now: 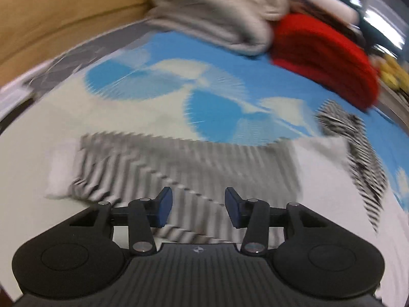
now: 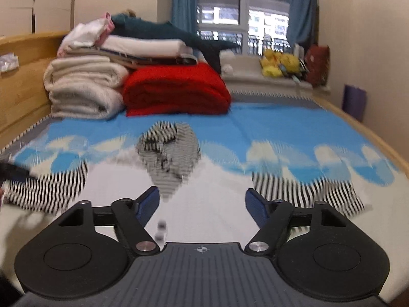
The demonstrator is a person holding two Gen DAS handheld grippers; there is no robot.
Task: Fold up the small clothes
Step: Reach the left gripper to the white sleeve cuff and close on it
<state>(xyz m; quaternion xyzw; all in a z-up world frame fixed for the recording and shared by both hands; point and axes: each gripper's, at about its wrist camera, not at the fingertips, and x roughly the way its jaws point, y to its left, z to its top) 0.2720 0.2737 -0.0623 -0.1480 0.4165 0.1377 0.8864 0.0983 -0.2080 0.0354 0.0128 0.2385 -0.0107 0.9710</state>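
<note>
Both views are evenly lit by soft indoor light, with no hard shadows on the bed point(image 2: 281, 128). The left wrist view is heavily smeared by motion blur, its stripes combing into jagged streaks. The right wrist view is milder, blurring nearby. The window point(image 2: 245, 20) shows bright patches. Fisheye bending curves the edges, corners dark.

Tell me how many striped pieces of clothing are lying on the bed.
3 in the right wrist view: one at left, one bunched in the middle, one at right. Blur may hide more.
</note>
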